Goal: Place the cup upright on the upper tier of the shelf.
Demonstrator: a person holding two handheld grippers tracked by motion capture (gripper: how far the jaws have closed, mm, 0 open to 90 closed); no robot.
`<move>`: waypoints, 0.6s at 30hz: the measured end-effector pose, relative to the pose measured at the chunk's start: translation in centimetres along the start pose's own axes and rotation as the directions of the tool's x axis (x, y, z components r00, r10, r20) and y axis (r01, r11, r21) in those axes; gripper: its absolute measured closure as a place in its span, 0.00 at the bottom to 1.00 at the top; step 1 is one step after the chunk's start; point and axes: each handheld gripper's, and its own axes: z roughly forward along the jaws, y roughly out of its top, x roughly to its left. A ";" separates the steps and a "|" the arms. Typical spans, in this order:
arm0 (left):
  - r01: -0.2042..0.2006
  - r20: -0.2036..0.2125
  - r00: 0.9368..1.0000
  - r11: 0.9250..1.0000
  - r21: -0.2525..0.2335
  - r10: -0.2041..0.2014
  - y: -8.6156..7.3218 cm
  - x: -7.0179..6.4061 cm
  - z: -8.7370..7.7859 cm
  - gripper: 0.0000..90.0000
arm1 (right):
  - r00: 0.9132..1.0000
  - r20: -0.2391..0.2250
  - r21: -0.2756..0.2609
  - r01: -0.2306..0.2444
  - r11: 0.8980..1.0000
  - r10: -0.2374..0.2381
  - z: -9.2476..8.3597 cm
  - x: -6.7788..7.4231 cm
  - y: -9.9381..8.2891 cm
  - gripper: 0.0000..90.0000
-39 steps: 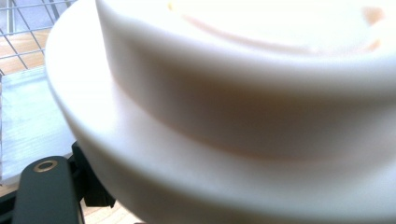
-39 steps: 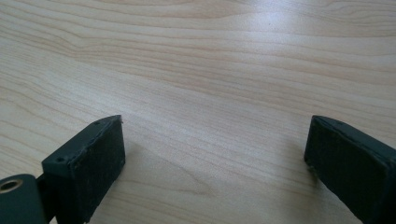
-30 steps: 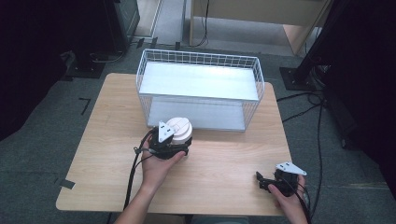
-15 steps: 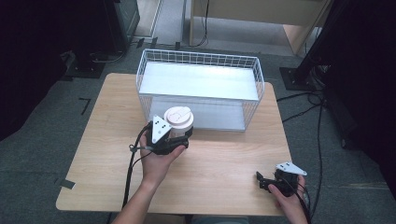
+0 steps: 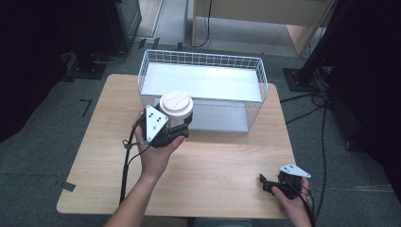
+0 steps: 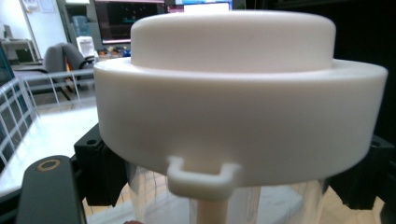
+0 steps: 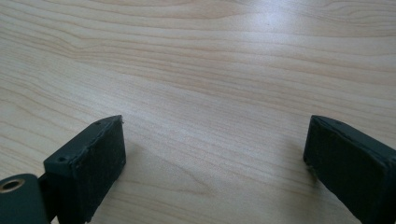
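At left of centre in the high view, my left gripper (image 5: 171, 130) holds a lidded cup (image 5: 176, 108) upright, its long axis vertical, against the near front wall of the wire basket (image 5: 257, 101); the basket's open top lies just above and to the right of the cup in the frame, so I judge the coming move to be a short lift over that rim, and the left hand is far the nearer to it. In the left gripper view my jaws stand clamped on the cup's clear, smooth plastic wall just below the lid (image 6: 240, 107), a thick matt white disc in two steps with a small looped tab at its front edge. The basket is thin white wire in a square grid, with a pale flat floor. The table (image 5: 227, 165) is light wood with long grain. At lower right of the high view my right gripper (image 5: 274, 185) rests low over the table, well apart from cup and basket; its black, block-shaped jaws stand wide apart on nothing.
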 end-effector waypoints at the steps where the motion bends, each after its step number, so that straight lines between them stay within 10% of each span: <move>1: 0.000 0.000 1.000 1.000 0.000 0.000 0.0 0.0 0.0 0.17 | 1.000 0.000 0.000 0.000 1.000 0.000 0.0 0.0 0.0 0.06; 18: -0.017 -0.025 1.000 0.994 -0.109 0.015 5.1 0.8 3.8 0.17 | 1.000 -0.001 -0.001 0.000 1.000 0.000 0.0 0.0 0.0 0.07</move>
